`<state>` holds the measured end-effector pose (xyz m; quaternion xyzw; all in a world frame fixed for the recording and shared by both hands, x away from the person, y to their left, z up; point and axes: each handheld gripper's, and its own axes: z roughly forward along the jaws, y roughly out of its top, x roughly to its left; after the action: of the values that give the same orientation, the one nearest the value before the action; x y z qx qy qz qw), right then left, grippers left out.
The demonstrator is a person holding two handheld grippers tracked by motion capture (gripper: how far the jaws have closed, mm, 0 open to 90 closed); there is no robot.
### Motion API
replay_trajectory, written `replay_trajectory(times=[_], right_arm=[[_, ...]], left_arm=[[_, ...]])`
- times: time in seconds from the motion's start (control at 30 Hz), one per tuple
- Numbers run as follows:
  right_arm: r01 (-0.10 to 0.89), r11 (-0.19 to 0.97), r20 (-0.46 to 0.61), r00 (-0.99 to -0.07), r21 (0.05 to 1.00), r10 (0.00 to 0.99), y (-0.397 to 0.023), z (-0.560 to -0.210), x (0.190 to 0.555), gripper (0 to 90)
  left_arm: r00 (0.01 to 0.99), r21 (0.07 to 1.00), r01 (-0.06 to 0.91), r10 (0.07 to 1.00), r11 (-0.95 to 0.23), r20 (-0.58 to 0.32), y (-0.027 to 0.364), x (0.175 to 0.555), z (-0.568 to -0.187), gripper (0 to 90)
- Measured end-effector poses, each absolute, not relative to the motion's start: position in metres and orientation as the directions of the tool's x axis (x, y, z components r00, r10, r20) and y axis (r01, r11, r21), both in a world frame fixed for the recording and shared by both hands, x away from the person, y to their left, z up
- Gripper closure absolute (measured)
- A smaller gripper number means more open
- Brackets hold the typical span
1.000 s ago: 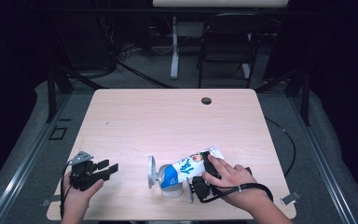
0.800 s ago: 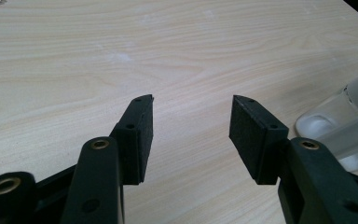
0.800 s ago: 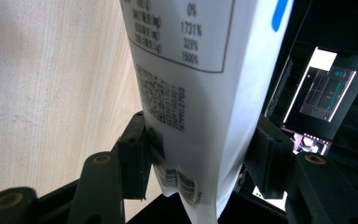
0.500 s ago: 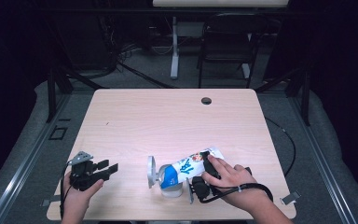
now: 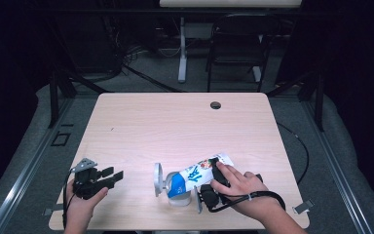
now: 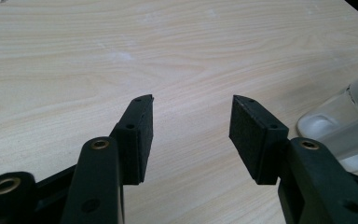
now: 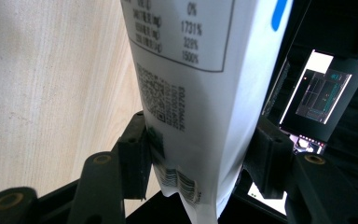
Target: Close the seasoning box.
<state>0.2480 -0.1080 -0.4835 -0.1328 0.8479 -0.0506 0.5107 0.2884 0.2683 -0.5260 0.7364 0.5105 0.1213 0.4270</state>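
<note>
Near the front edge of the pale wooden table, the white-and-blue printed pouch is clamped tilted by the right gripper over a clear container, pouring seemingly underway, while the left gripper is held wide and empty well to its left.

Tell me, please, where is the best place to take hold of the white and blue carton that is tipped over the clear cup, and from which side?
Probably at its bottom end, from the person's right. The carton lies tilted with its mouth at the clear cup, so the flat bottom end stays free. The right gripper already clamps its two flat faces there.
</note>
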Motion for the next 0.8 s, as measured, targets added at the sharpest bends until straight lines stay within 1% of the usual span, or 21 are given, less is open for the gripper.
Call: replay_trajectory(times=[0.47, 0.8], right_arm=[[-0.172, 0.955, -0.851, -0.435, -0.241, -0.293, -0.1071, -0.4826, 0.2472, 48.1], [-0.179, 0.957, -0.853, -0.436, -0.23, -0.287, -0.1076, -0.4838, 0.2477, 48.2]], left_arm=[[0.447, 0.752, 0.649, 0.856, -0.113, -0.257, 0.2688, 0.2888, -0.5269, 49.9], [0.447, 0.753, 0.648, 0.857, -0.111, -0.258, 0.2682, 0.2888, -0.5274, 49.9]])
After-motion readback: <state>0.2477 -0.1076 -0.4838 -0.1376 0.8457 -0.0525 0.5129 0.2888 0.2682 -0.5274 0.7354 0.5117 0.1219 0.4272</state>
